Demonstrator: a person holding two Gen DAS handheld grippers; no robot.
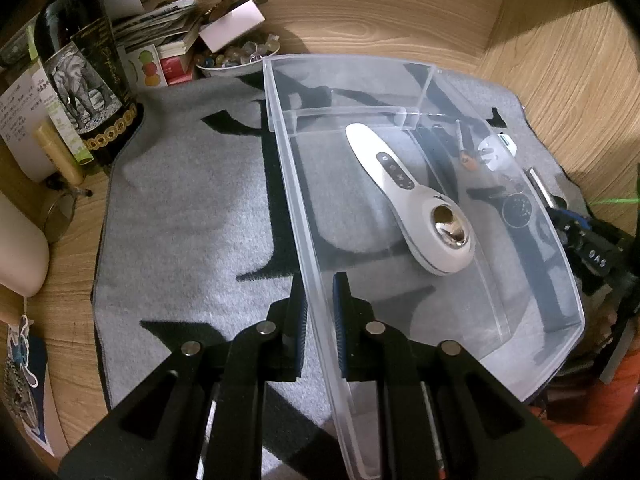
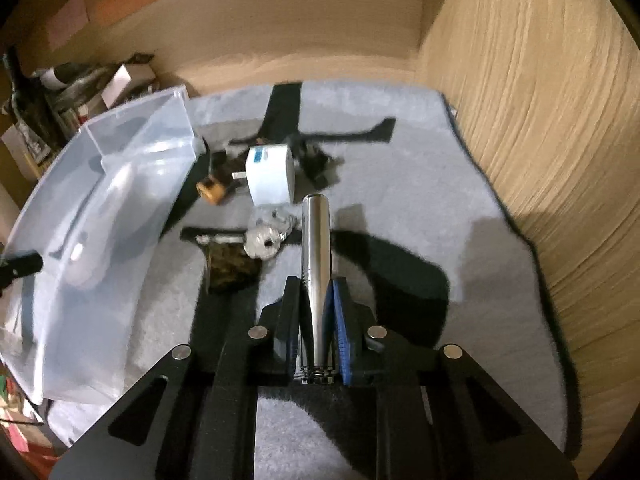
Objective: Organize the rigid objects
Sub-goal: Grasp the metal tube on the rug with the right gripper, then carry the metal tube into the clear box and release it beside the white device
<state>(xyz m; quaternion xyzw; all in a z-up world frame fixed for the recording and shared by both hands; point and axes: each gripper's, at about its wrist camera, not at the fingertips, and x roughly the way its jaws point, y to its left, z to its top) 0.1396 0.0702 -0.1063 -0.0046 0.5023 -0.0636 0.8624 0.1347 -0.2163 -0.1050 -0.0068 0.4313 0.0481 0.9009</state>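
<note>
A clear plastic bin (image 1: 296,184) stands on the grey mat, and my left gripper (image 1: 320,284) is shut on its near left wall. Inside the bin lies a white handheld device (image 1: 400,184) with a metal head. In the right wrist view my right gripper (image 2: 316,284) is shut on a silver metal cylinder (image 2: 316,236) that points away over the mat. Beyond it lie a white plug adapter (image 2: 270,176), keys (image 2: 264,240), a small orange item (image 2: 212,190) and a dark camouflage pouch (image 2: 232,268). The bin (image 2: 100,240) is to their left.
A dark wine bottle (image 1: 84,68), a bowl of glass marbles (image 1: 236,62) and stacked papers and boxes (image 1: 160,32) crowd the back left. Wooden walls (image 2: 540,140) close in the back and right. A watch (image 1: 518,208) shows through the bin's right wall.
</note>
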